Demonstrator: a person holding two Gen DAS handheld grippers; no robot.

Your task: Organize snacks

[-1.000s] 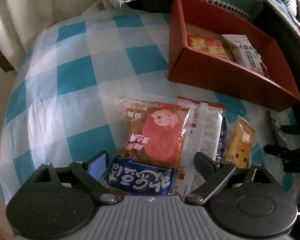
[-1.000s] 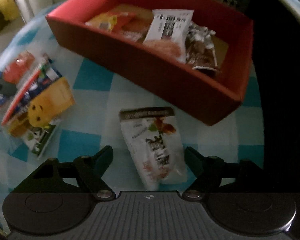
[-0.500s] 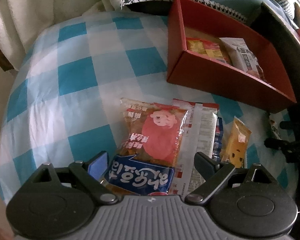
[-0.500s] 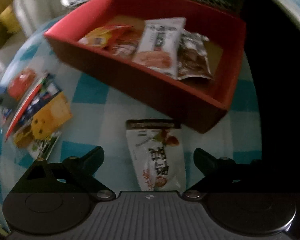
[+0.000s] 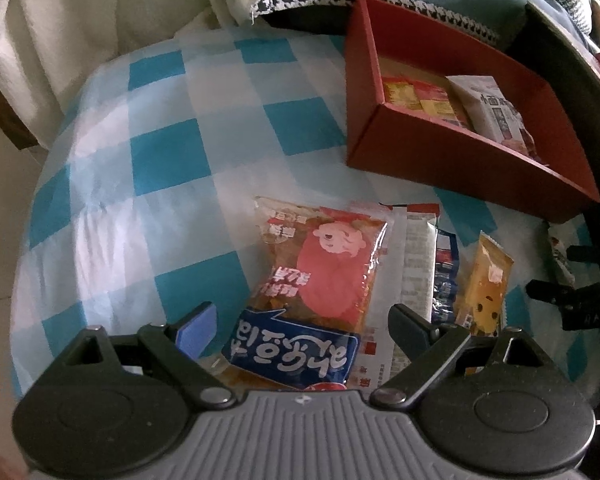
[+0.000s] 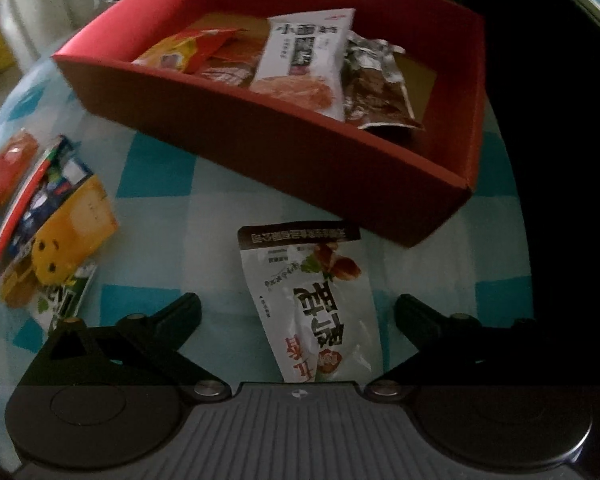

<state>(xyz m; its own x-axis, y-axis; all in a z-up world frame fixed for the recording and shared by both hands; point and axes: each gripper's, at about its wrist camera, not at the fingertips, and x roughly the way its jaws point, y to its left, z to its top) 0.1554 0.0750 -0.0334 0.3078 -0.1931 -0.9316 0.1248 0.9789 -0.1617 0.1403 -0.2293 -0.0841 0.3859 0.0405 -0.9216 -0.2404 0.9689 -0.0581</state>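
Now the red box (image 6: 260,152), ahead of the right gripper (image 6: 298,316), already holds several packets. Its jaws have just spread wide around the white nut packet (image 6: 316,308), lying untouched between them, likely the next pickup.

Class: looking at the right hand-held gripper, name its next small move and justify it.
Probably lower the right hand-held gripper and close on the white snack packet. Its jaws, just opened wide, straddle the packet lying on the cloth outside the red box.

Both wrist cameras look steeply down past their fingers at close range, sharing the red cardboard box (image 5: 452,156) (image 6: 284,148) beyond the fingertips.
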